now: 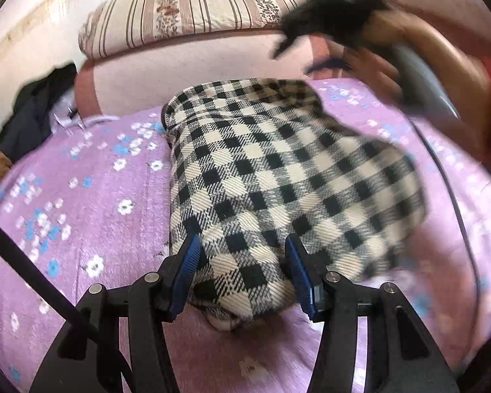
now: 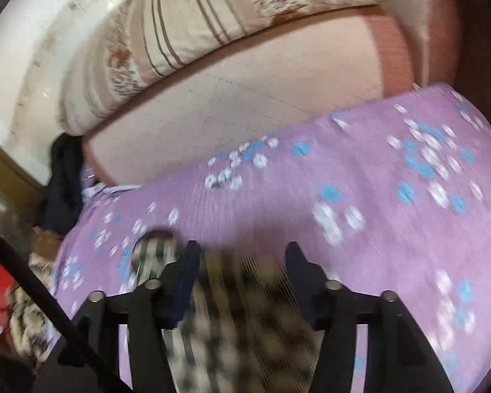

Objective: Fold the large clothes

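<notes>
A black-and-cream checked garment point(image 1: 278, 177) lies folded on the purple flowered bedspread point(image 1: 81, 196). My left gripper point(image 1: 242, 275) is open, its blue-padded fingers point(image 1: 188, 271) standing either side of the garment's near corner, which bulges between them. In the left wrist view the right gripper point(image 1: 330, 9) is a dark blur held in a hand, up at the far right above the garment. In the right wrist view my right gripper point(image 2: 242, 275) is open above the blurred checked garment point(image 2: 232, 321), with the cloth showing between its fingers.
A striped floral pillow point(image 1: 193, 9) rests on the pink headboard point(image 1: 186, 75) at the far end. Dark clothes point(image 1: 32, 111) are piled at the far left of the bed. A black cable point(image 1: 26, 268) crosses the left foreground. Purple bedspread point(image 2: 376, 196) stretches to the right.
</notes>
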`<action>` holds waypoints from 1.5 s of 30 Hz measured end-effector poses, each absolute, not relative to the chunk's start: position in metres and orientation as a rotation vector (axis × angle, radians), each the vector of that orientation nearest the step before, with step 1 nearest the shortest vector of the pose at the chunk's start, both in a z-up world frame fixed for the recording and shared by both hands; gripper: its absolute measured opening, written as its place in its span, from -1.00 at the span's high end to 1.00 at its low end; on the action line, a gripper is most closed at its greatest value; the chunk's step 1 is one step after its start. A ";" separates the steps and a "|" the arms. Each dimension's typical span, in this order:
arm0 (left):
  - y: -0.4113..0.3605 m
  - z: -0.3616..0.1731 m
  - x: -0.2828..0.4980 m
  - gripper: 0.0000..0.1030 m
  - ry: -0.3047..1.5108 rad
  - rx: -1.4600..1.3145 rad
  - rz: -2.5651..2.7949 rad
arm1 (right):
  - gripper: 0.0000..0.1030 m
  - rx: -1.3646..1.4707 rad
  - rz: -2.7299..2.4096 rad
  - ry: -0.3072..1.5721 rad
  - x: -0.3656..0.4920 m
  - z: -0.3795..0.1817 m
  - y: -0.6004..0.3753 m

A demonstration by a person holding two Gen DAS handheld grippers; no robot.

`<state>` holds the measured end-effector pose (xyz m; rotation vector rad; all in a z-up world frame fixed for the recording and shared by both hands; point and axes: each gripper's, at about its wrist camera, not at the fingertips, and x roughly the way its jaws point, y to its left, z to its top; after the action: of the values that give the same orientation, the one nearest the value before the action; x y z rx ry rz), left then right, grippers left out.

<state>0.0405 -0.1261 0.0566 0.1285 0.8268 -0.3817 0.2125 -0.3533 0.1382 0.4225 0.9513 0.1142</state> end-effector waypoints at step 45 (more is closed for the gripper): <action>-0.069 0.061 0.153 -0.45 1.040 -0.257 -0.460 | 0.23 0.728 0.313 0.983 0.126 0.056 -0.349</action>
<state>0.1526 -0.0688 0.0609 -0.2566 1.0400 -0.4597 0.1255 -0.3486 0.0560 0.7278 0.9832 0.3131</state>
